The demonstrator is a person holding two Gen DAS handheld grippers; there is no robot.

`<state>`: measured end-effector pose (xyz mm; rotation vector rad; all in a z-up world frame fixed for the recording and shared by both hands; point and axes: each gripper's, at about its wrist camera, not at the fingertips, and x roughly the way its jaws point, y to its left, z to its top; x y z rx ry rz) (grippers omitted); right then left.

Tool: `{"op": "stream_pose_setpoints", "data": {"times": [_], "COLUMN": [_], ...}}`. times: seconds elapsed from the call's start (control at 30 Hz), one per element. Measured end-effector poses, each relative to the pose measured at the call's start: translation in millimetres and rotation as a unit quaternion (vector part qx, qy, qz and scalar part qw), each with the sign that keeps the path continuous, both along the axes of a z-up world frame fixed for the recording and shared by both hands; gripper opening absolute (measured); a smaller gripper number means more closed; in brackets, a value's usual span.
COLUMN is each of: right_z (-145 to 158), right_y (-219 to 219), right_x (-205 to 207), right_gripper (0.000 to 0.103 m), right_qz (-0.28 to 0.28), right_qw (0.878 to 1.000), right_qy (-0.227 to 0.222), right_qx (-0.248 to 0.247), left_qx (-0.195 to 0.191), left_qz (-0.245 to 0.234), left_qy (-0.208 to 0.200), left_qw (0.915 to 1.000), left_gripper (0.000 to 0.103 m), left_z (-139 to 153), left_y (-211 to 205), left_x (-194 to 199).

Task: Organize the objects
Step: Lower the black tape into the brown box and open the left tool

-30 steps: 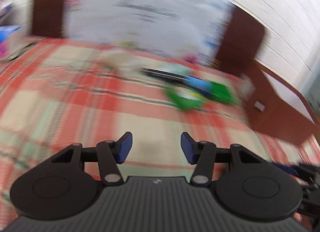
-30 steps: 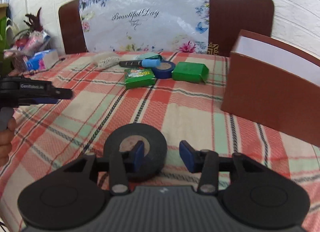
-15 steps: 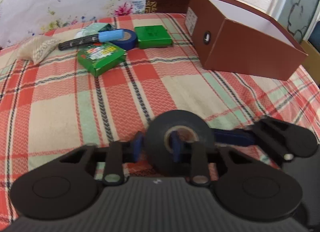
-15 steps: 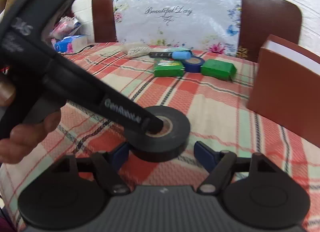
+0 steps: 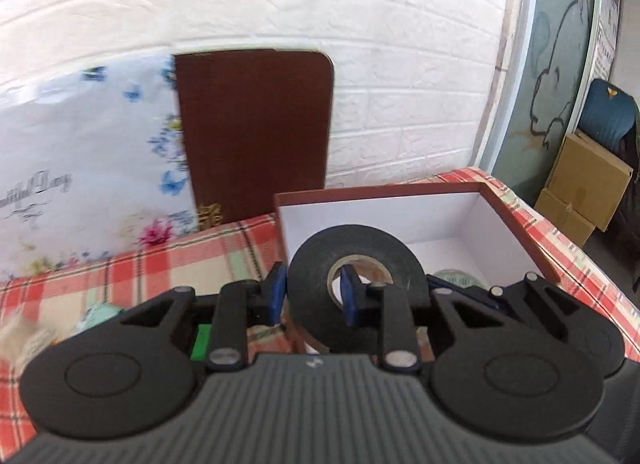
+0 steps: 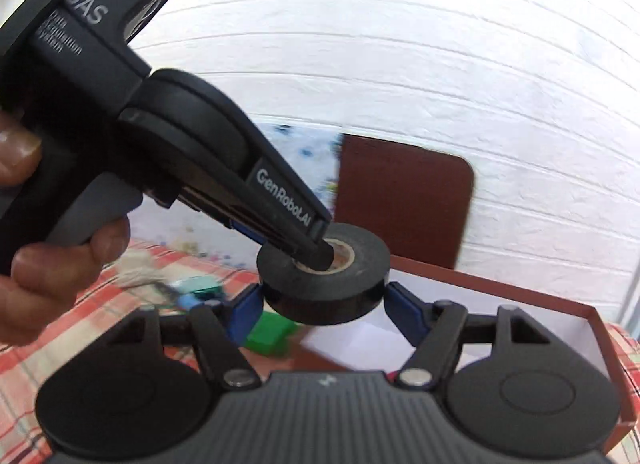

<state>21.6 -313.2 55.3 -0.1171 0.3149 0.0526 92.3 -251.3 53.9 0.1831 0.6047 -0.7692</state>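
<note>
Now hanging in the air over the near edge of the open brown cardboard box with white lining (image 5: 472, 215), no longer lying flat on the plaid tablecloth: the black roll of electrical tape (image 5: 356, 284). Being carried by the left gripper (image 5: 312, 294), one pad through the core, one outside. Standing spread on either side of the roll after opening: the right gripper (image 6: 324, 304).

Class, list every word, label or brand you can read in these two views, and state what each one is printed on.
"GenRobot.AI": on the finger of the left hand-held gripper.
"DAS": on that hand-held gripper's body; the small lines under it are blurred.
Cursive ending in "Day": on the floral cloth, the rest blurred.
Gold mark on the brown chair back: unreadable.
</note>
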Motion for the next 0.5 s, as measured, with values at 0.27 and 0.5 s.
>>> {"op": "stream_pose_setpoints", "data": {"times": [0.27,0.5], "right_z": [-35,-40], "right_y": [-55,-65], "right_x": [58,48], "right_gripper": [0.073,0.071], "right_qz": [-0.014,-0.026], "right_qw": [0.995,0.994], "right_qy": [0.088,0.071], "right_qx": [0.042,0.078], "left_qx": [0.029,0.032], "left_qz": [0.002,-0.001], "left_qy": [0.058,0.023], "left_qw": [0.9979,0.9992], "left_gripper": [0.031,0.031], "left_z": [-44,-33], "left_y": [-47,-43], "left_x": [34,16]}}
